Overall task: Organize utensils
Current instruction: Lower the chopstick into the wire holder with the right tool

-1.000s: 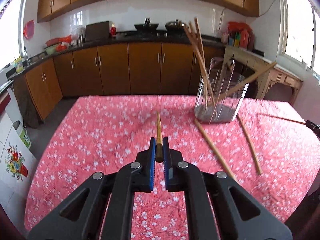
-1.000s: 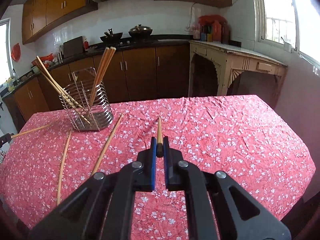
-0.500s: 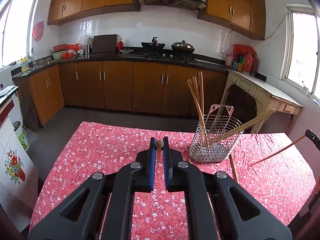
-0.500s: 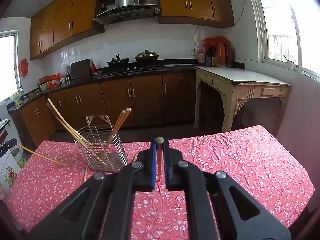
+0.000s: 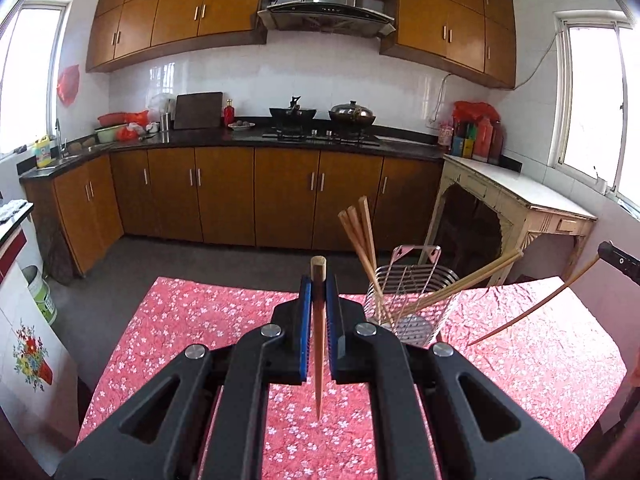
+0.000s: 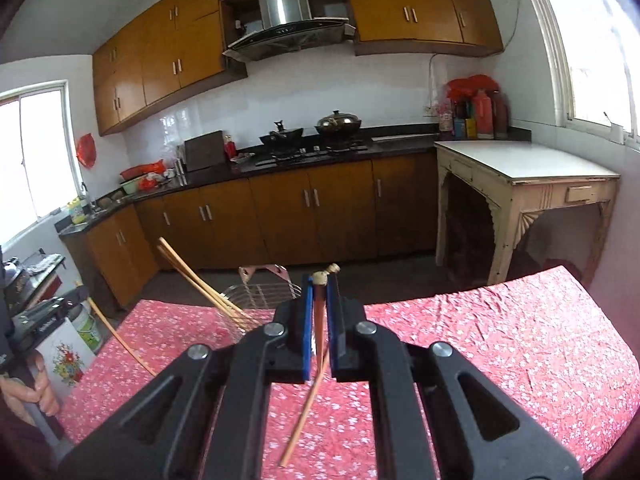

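Observation:
My left gripper (image 5: 319, 280) is shut on a wooden chopstick (image 5: 318, 344) that hangs tip down above the table. A wire utensil basket (image 5: 412, 300) with several chopsticks stands just right of it. My right gripper (image 6: 320, 280) is shut on another chopstick (image 6: 310, 392), tip down, with the basket (image 6: 260, 294) behind and partly hidden by its fingers. In the left wrist view the right gripper's chopstick (image 5: 532, 308) slants in from the right edge. In the right wrist view the left gripper's chopstick (image 6: 120, 340) shows at the left.
The table wears a red floral cloth (image 5: 540, 356), also seen in the right wrist view (image 6: 500, 340). Brown kitchen cabinets (image 5: 224, 196) and a counter lie beyond. A cream side table (image 6: 520, 184) stands at the right. A person's hand (image 6: 28, 392) holds the left gripper.
Both grippers have risen well above the table and tilted up. Each chopstick has swung from pointing forward to hanging tip down. The loose chopsticks on the cloth are out of sight.

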Motion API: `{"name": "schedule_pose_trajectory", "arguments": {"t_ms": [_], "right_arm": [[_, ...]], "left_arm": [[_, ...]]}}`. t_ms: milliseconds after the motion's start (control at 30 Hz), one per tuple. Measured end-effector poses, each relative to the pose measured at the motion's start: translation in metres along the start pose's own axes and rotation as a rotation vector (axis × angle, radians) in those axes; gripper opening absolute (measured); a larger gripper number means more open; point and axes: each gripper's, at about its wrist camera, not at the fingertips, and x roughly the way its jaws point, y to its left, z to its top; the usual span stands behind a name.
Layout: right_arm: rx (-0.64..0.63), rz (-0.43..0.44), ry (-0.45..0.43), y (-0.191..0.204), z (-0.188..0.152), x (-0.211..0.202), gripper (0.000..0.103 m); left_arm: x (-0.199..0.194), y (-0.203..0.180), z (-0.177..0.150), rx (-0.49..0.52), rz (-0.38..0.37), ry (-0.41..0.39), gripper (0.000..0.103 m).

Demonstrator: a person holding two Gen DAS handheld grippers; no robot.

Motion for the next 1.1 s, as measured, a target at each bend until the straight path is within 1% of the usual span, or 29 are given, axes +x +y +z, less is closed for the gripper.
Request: {"name": "schedule_pose_trajectory", "arguments": {"t_ms": [167,300,433,600,700,833,967,1100], "right_arm": [[-0.011,0.074,-0.037,0.023,0.033,-0.014,0.007],[-0.043,0.091,-0.066,0.044,0.057,-0.014,0.007],[-0.081,0.073,-0.077,0.062,0.073,0.003,0.007],[-0.072,0.063,-0.055,0.064,0.087,0.035,0.007],[-0.066,0.052,-0.029,0.058,0.092,0.054,0.007],[-0.058,0.059,0.013,0.052,0.091,0.080,0.007],[-0.052,0.075,0.064,0.047,0.086,0.109,0.007],[-0.024,0.103,0.121,0.040,0.075,0.136,0.007]], "left_arm": [[-0.015,-0.022,0.027,0.024,-0.028,-0.056,0.007],[-0.020,-0.040,0.054,0.019,-0.056,-0.096,0.007],[-0.019,-0.056,0.077,0.011,-0.057,-0.141,0.007],[-0.004,-0.068,0.105,-0.050,-0.051,-0.189,0.007],[0.010,-0.073,0.113,-0.066,-0.037,-0.206,0.007],[0.034,-0.078,0.113,-0.067,-0.019,-0.211,0.007],[0.063,-0.080,0.106,-0.086,-0.023,-0.164,0.007],[0.087,-0.083,0.095,-0.072,-0.012,-0.127,0.007]]}}
